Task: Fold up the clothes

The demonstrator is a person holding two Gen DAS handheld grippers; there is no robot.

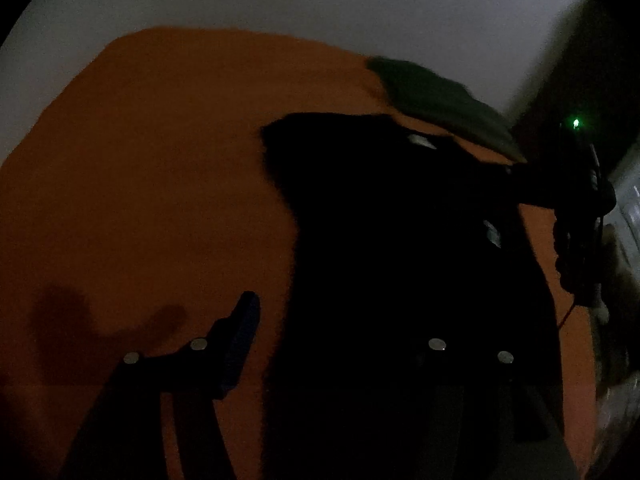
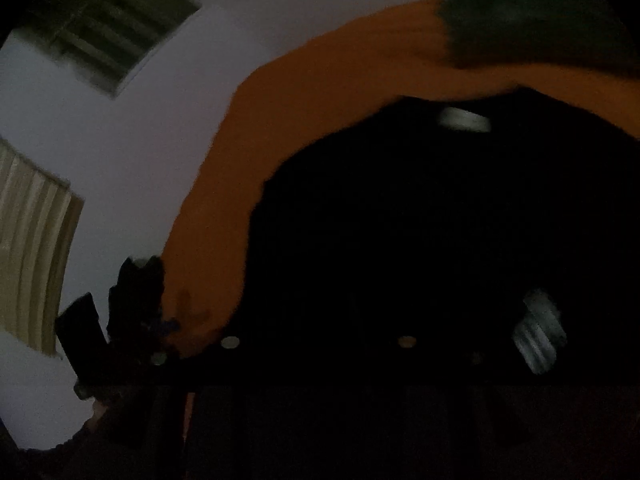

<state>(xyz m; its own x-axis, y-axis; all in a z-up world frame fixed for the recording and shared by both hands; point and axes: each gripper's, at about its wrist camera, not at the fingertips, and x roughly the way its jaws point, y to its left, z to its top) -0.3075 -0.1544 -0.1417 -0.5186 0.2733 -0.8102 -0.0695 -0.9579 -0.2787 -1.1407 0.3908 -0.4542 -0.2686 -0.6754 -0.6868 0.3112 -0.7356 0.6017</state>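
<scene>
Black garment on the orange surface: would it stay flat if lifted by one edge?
Probably not. The black garment lies limp, following the orange surface, so it likely droops. Its wavy outline suggests soft cloth that bunches when pushed.

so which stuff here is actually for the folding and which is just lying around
For the job:
- black garment with a pale neck label, spread on the orange surface
- left gripper, open, one of its fingers over bare orange
- right gripper, too dark to judge

Just lying about:
- dark green cloth at the far edge
- striped curtain
</scene>
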